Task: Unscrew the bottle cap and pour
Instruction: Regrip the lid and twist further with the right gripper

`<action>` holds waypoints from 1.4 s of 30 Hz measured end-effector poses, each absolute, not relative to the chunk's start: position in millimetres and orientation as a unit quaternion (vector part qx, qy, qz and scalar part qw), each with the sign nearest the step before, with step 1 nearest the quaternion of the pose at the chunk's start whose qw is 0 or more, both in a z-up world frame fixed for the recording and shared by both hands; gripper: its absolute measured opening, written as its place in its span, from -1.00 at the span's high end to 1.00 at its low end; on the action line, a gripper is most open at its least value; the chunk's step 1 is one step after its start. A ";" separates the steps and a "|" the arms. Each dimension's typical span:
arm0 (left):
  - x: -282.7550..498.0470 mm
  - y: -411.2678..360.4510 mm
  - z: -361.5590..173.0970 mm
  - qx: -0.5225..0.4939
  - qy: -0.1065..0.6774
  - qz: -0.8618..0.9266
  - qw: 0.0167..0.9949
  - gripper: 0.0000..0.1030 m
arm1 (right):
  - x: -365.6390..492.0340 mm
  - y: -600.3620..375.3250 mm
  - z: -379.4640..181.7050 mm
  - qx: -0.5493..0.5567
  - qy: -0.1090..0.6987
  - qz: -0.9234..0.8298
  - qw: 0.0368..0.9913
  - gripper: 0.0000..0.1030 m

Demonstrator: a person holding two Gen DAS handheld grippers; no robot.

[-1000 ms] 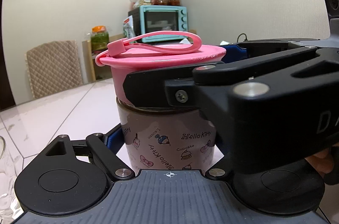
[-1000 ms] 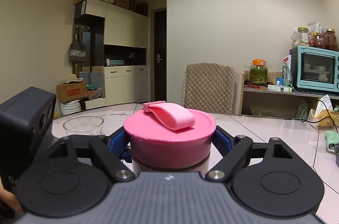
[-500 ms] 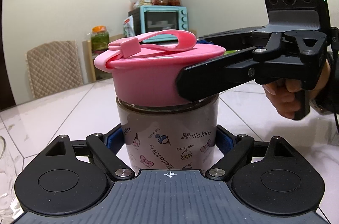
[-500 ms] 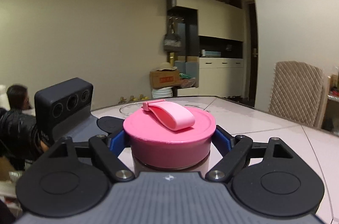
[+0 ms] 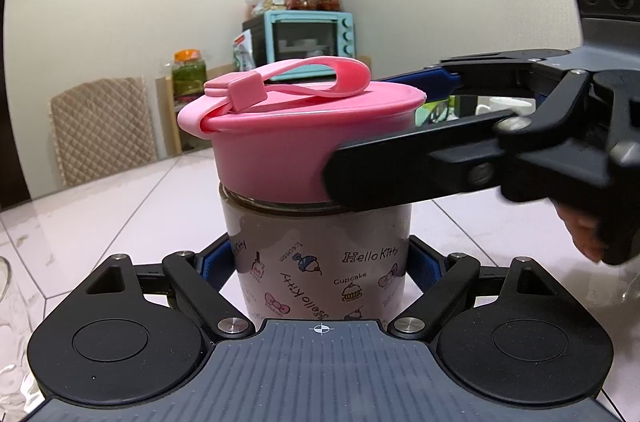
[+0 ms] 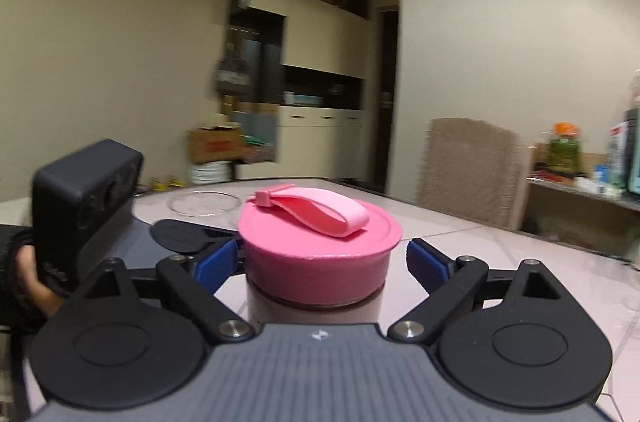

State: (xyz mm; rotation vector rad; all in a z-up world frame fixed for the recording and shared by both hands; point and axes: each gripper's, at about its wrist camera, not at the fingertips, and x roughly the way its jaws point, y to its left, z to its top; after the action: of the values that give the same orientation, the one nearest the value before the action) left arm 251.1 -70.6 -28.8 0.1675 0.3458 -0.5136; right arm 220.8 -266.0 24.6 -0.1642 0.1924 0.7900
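Note:
A Hello Kitty bottle (image 5: 320, 246) stands on the white table, and my left gripper (image 5: 320, 262) is shut on its body, blue pads against both sides. Its pink cap (image 5: 280, 150) with a strap loop (image 5: 320, 74) sits on top. My right gripper (image 6: 320, 262) reaches in from the right around the cap (image 6: 316, 262). Its jaws are opening, and both blue pads (image 6: 428, 262) stand a little off the cap's sides. In the left wrist view its near finger (image 5: 400, 174) crosses the cap's front.
A glass bowl (image 6: 204, 202) sits on the table (image 5: 100, 206) beyond the bottle, and clear glassware (image 5: 8, 302) shows at the left edge. A padded chair (image 6: 468, 166) stands at the far side. A teal toaster oven (image 5: 308, 42) with jars on top stands behind.
The right gripper first swung round with the cap, turning it slightly on the bottle. It then let go and swung back while the cap stayed. The left gripper and bottle kept still.

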 end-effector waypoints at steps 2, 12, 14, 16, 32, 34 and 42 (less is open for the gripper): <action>250.5 -70.2 -28.6 0.082 0.170 -0.252 0.949 -0.75 | 219.0 -261.4 22.0 -0.072 0.096 0.371 0.921 -0.81; 247.6 -69.1 -28.2 0.083 0.171 -0.252 0.949 -0.75 | 212.8 -237.2 17.9 -0.046 0.096 0.314 0.943 -0.80; 247.5 -69.5 -28.1 0.083 0.171 -0.252 0.949 -0.75 | 210.6 -232.5 17.9 -0.051 0.093 0.303 0.947 -0.79; 248.0 -69.3 -28.3 0.082 0.171 -0.252 0.949 -0.75 | 209.1 -229.4 17.5 -0.048 0.094 0.291 0.951 -0.72; 243.4 -74.2 -28.8 0.088 0.168 -0.251 0.949 -0.74 | 268.2 -287.7 19.3 -0.050 0.103 0.517 0.849 -0.65; 244.5 -74.7 -28.7 0.086 0.169 -0.251 0.949 -0.74 | 283.2 -294.2 20.4 -0.048 0.107 0.554 0.824 -0.65; 244.1 -76.9 -28.5 0.084 0.169 -0.252 0.949 -0.75 | 272.8 -291.6 26.6 -0.053 0.107 0.536 0.835 -0.68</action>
State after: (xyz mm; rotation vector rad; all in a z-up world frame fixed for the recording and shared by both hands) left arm 244.1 -76.9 -28.5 0.1709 0.3448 -0.5125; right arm 272.8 -291.6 26.6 -0.1125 0.2270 1.1357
